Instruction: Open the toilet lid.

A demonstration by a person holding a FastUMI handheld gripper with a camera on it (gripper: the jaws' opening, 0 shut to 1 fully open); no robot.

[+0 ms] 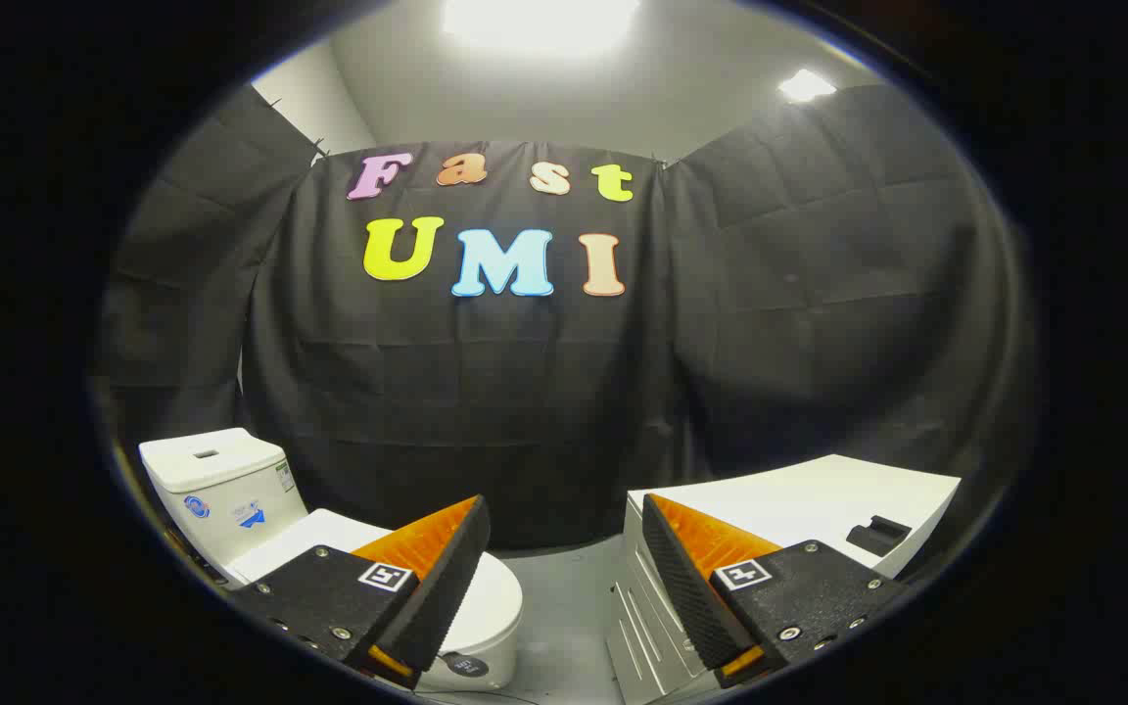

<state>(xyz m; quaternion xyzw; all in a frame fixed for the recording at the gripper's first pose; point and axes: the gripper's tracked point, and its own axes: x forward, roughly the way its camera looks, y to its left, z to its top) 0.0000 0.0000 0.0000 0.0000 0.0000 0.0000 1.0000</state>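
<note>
The gripper point(564, 578) is held up off the floor with its two fingers point(442, 587) spread wide apart and nothing between them. Each finger carries a small square black-and-white marker on its upper face.

The toilet point(231, 509) stands low down beyond the left finger, partly hidden behind it. Its lid point(495, 597) lies flat and shut over the bowl, and the left finger crosses in front of it without touching. The tank point(216, 480) rises at the back against the black cloth wall point(525, 411), with a flush button on top and a few small stickers on its front and side, blue and green, too small to read.

Beyond the right finger sits a white cabinet point(799, 499) with a small dark object point(877, 534) on its top. Grey floor point(564, 587) shows in the gap between the fingers
</note>
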